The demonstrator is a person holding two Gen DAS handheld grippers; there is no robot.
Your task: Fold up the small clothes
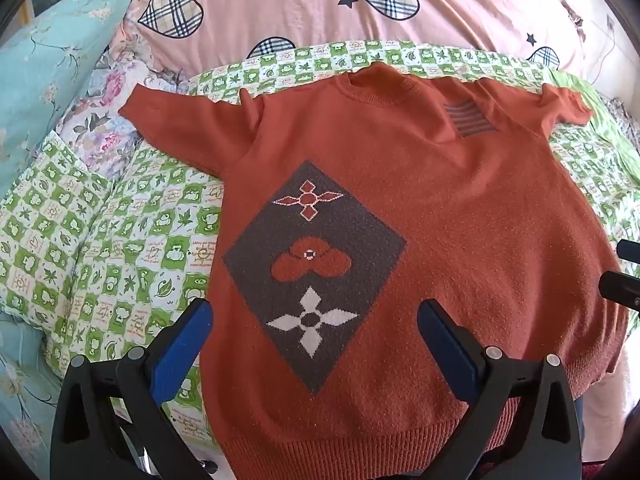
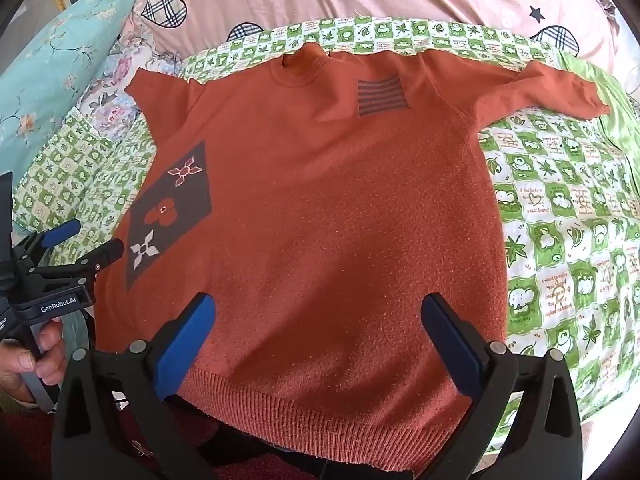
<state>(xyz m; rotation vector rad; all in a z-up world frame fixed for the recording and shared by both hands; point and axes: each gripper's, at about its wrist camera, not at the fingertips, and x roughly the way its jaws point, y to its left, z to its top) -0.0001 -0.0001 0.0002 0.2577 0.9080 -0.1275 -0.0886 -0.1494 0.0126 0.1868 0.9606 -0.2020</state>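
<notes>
An orange knit sweater (image 1: 460, 216) lies flat, front up, on a green checked blanket (image 1: 80, 232), sleeves spread to both sides. It has a grey diamond patch with flowers (image 1: 314, 268) and a striped patch (image 1: 470, 118) near the collar. My left gripper (image 1: 316, 320) is open and empty, hovering over the sweater's lower left part above the hem. In the right wrist view the sweater (image 2: 340, 200) fills the middle. My right gripper (image 2: 318, 316) is open and empty over the lower middle, near the ribbed hem (image 2: 320, 412). The left gripper (image 2: 80, 240) shows at the left edge.
A pink quilt with plaid hearts (image 1: 300, 4) lies behind the sweater. A teal floral pillow (image 1: 44, 64) sits at the far left. A hand (image 2: 28, 360) holds the left gripper's handle. The bed's near edge is just below the hem.
</notes>
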